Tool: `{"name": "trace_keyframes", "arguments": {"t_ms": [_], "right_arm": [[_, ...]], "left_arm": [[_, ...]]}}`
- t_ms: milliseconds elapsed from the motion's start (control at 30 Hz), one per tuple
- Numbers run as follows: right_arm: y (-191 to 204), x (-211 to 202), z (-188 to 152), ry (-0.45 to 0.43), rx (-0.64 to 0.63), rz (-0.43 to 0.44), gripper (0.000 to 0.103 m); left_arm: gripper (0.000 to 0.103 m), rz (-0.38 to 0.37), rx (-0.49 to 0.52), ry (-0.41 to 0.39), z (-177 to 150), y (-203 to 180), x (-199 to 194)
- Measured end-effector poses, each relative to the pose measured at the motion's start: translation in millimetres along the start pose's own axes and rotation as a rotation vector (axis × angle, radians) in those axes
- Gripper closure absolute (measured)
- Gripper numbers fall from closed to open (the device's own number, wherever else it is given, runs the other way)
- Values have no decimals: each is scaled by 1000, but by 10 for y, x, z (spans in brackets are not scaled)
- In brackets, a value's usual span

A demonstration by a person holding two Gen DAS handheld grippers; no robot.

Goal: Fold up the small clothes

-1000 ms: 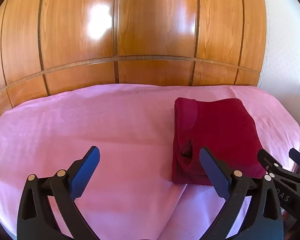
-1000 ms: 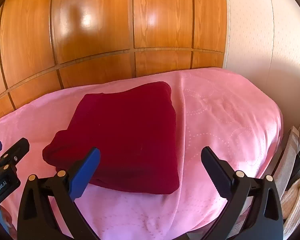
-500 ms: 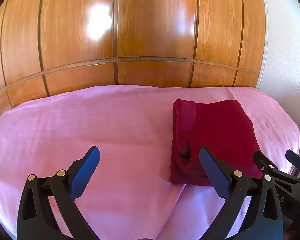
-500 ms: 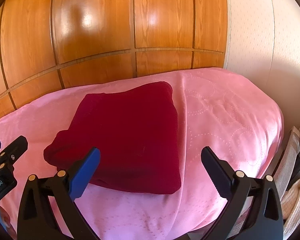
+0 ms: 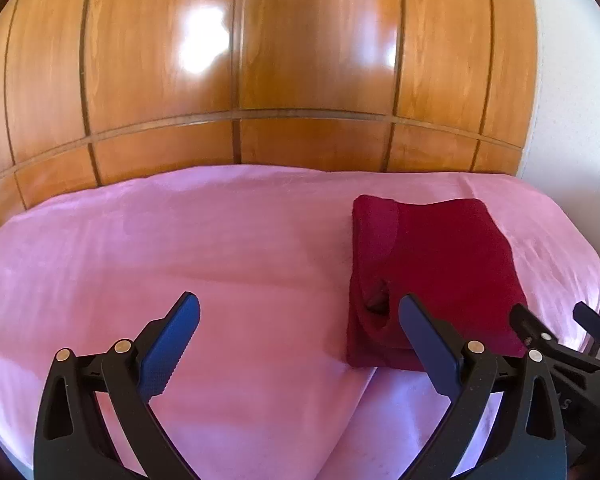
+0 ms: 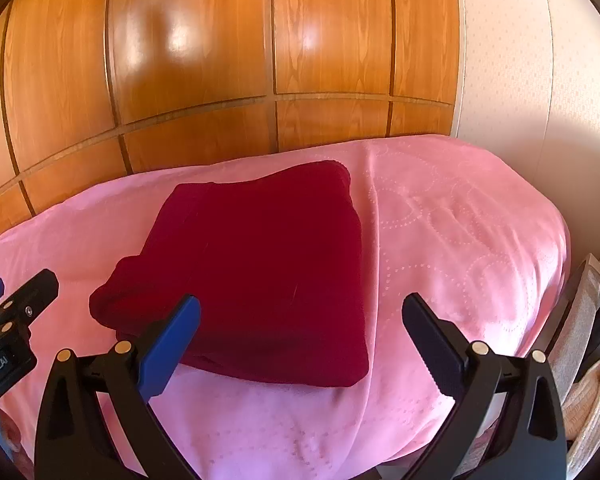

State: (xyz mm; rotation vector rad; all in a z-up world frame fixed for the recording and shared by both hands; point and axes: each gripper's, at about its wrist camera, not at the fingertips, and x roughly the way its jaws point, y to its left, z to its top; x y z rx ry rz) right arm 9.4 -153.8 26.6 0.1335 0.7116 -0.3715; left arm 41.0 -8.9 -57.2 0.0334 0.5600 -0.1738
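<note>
Lighting: bright, warm daylight. Glare: white blown-out patches on the glossy wood panels [image 5: 236, 60], one large in the left wrist view, two softer in the right wrist view [image 6: 180, 40]. Wall [image 6: 540, 100] lit pale, shading warm to its right. Shadows: soft dark band along the near edge of the red cloth [image 6: 268, 272]; sheet [image 5: 180, 240] evenly lit. Distortion: strong fisheye, panel lines bowed, corners vignetted black. Focus: centre sharp, edges slightly soft.

Left of the folded maroon garment [image 5: 440, 264] the pink bed cover [image 5: 180, 248] lies bare, giving wide passage; behind the garment the wooden panel wall [image 5: 300, 60] closes off the far edge
</note>
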Motion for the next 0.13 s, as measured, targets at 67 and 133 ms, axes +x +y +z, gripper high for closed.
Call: {"name": "trace_keyframes", "arguments": {"t_ms": [67,133], "right_arm": [[-3,18,1,4,6,1,2],[6,32,-1,7,6,0,2]], "left_arm": [[4,-2,-5,14,-12,3,24],[4,-2,-11,21,-27,8,32]]}}
